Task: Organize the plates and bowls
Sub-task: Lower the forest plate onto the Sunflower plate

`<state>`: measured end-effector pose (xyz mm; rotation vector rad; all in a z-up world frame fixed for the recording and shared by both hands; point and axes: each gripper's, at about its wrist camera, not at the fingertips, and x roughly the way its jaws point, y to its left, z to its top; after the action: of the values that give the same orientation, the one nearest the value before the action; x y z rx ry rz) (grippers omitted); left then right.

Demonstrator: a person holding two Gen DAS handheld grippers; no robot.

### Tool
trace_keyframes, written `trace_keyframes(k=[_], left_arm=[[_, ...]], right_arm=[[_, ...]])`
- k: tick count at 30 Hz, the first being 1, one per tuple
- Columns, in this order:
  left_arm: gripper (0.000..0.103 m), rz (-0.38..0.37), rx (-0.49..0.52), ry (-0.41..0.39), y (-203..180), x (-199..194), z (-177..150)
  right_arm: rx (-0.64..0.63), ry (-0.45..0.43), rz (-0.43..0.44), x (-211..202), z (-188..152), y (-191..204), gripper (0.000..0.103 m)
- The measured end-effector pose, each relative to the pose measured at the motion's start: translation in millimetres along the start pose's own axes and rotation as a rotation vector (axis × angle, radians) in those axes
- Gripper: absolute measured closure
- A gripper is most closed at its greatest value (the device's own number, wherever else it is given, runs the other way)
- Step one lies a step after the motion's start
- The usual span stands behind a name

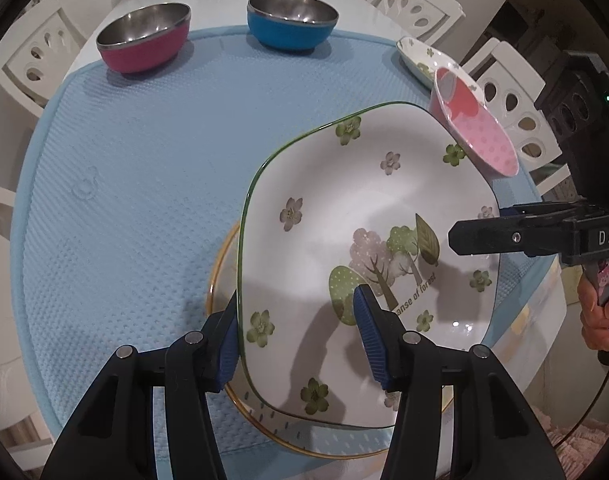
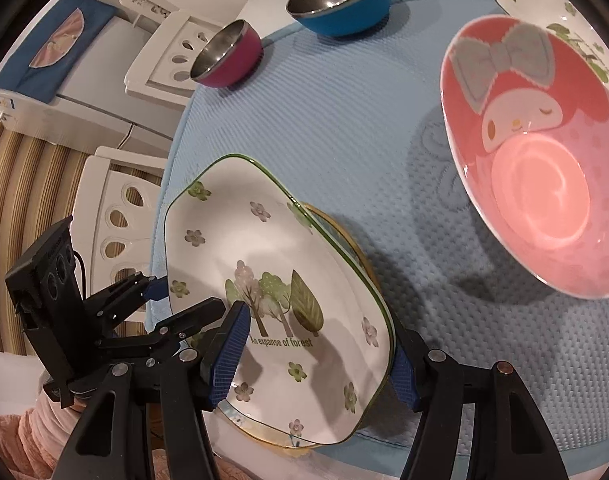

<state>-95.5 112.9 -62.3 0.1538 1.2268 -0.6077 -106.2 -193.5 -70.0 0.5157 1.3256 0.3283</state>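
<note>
Black left gripper (image 1: 298, 320) sits lowest in the left wrist view, its blue-padded fingers (image 1: 370, 336) clenched across the near-left rim of the white ceramic forest-print plate (image 1: 344, 200), one pad outside the green edge and one on the inner face. From the right side the right gripper (image 1: 488, 226) takes the opposite rim, with a hand (image 1: 600, 320) behind it. A grip on each side would keep this wide dish level. It hangs just over a gold-rimmed plate (image 1: 218, 264) on the light blue textured mat (image 1: 124, 200), so stacking looks like the step in hand. Far across the mat stand a magenta steel-lined bowl (image 1: 144, 40) and a blue steel-lined bowl (image 1: 292, 20), well apart from the stack. A pink cartoon-print bowl (image 1: 484, 140) tilts near the forest-print plate's far corner, beside a second flowered plate (image 1: 416, 56); what props it I cannot tell.

In the right wrist view, the right gripper's fingers are likewise clamped on the forest-print plate, one pad over the printed trees and the other tucked beneath the green rim. The stack lies close to the mat's near edge and the table's drop beyond it. Open mat spreads between it and the pink cartoon-print bowl, leaving room to withdraw.
</note>
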Motion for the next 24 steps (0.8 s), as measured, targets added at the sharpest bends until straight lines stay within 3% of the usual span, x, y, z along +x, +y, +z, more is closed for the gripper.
trace_keyframes(k=[5,16,20,24], left_arm=[[0.054,-0.001,-0.023,0.016,2.5,-1.1,-4.9],[0.054,0.077,-0.038,0.070,1.2,3.8,-13.6],[0.054,0.092,-0.044,0.086,1.4,4.1,-12.5],[0.054,0.132,-0.039,0.064,-1.1,-5.7,-5.9]], right_arm=[[-0.005,0.027,-0.005,2.2,-1.9,1.6,0.040],[-0.030,0.097,-0.090,19.6,1.2,14.5,0.040],[0.002,0.091,-0.071,19.1,1.6,8.3,0.040],[0.007,0.103,-0.086,19.6,1.8,10.3,0.041]])
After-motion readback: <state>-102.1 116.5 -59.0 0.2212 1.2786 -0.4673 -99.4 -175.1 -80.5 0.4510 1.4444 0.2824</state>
